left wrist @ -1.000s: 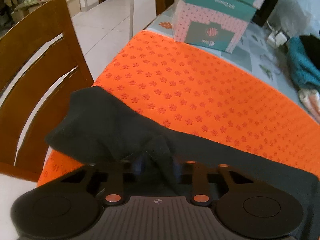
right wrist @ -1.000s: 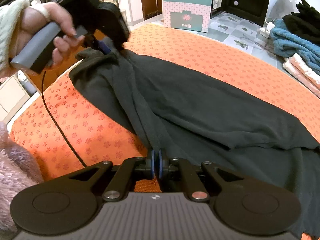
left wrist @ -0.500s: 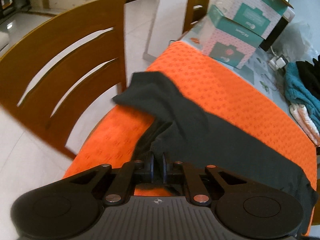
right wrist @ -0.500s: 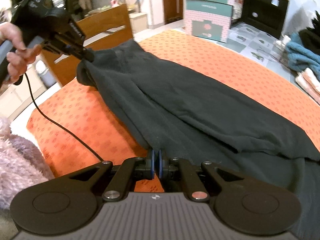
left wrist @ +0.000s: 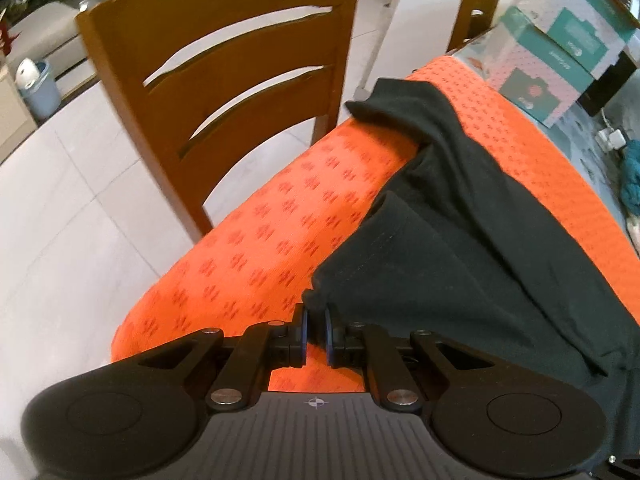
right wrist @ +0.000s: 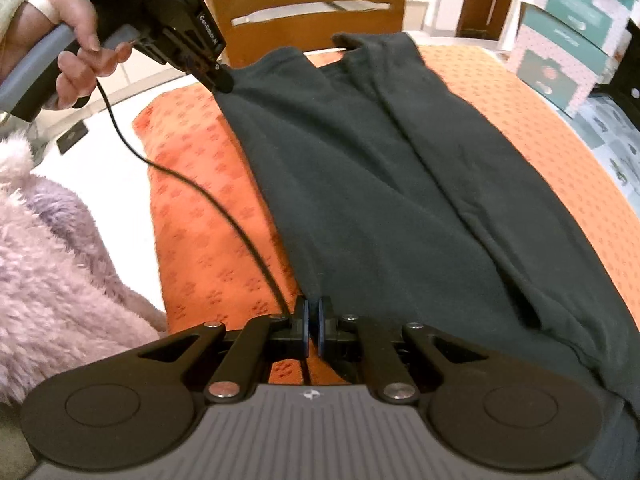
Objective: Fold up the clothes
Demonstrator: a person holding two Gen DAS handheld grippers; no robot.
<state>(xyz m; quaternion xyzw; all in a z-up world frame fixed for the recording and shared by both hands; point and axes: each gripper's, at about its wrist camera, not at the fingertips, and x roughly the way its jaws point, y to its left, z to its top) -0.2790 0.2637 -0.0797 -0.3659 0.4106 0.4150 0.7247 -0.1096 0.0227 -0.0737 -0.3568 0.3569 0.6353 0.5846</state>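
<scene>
Left wrist view
- Left gripper [left wrist: 315,330]: jaws are sitting nearly together, pinching a hemmed corner of the black garment [left wrist: 460,248].
- Garment position: it is lying lengthwise on the orange floral mat [left wrist: 256,240], one end drooping over the mat's far edge.
- Surroundings: a wooden chair [left wrist: 224,76] is standing beside the table; teal-and-pink boxes [left wrist: 560,52] are stacked past the mat.

Right wrist view
- Right gripper [right wrist: 313,330]: jaws are clamping the near edge of the black garment [right wrist: 380,184].
- Left gripper [right wrist: 222,80]: it is gripping the far-left corner, holding it raised off the orange floral mat [right wrist: 200,208].
- Left hand [right wrist: 76,52]: it is squeezing the grey handle.
- Cable [right wrist: 192,176]: it is trailing across the mat.
- Pink fleece sleeve [right wrist: 60,264]: it is filling the lower left.
</scene>
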